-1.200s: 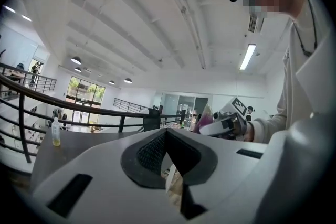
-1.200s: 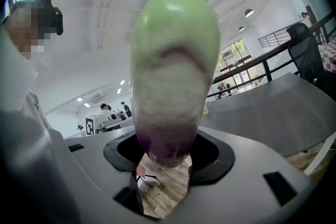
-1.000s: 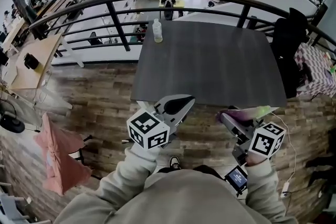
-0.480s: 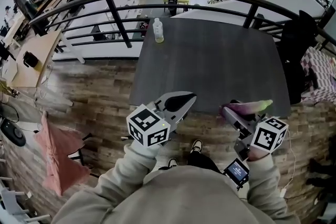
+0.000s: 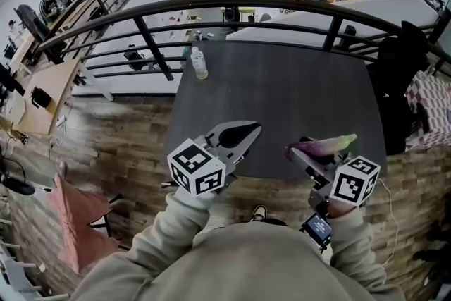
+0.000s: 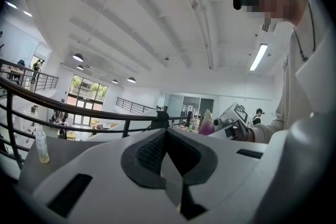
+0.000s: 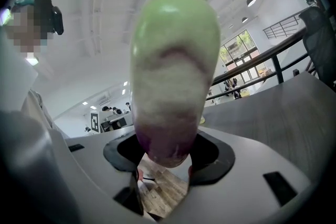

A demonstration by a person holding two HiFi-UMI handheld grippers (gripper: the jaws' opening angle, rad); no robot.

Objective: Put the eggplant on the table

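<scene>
1. Head view.
   - The dark table [image 5: 282,95] now sits lower in the picture than it did a second ago. Both grippers were then over the wood floor [image 5: 120,137], short of the near edge; their tips now overlap that edge.
   - The right gripper [image 5: 301,151] carries the eggplant [image 5: 324,146] lying roughly level, its green end pointing to the person's right. It hangs above the near strip of the tabletop and has not been set down.
   - The left gripper [image 5: 243,134] is alongside with nothing in it.
   - A bottle [image 5: 199,63] stands at the far left corner, by the railing [image 5: 211,7].

2. Left gripper view.
   - The jaws of the left gripper [image 6: 166,132] are pressed together with nothing between them.
   - The eggplant [image 6: 206,123] shows beyond them, held in the right gripper [image 6: 233,115].

3. Right gripper view.
   - The right gripper [image 7: 165,157] is clamped on the purple end of the eggplant [image 7: 173,60], and the green tip points away from the camera.
   - Wood floor is visible through the gap below the jaws, and the table [image 7: 273,118] lies to the right.

4. Judgement: the approach is nearly done. What remains is to reach further over the tabletop, lower, and let go. A release this close to the edge risks the eggplant rolling off.
</scene>
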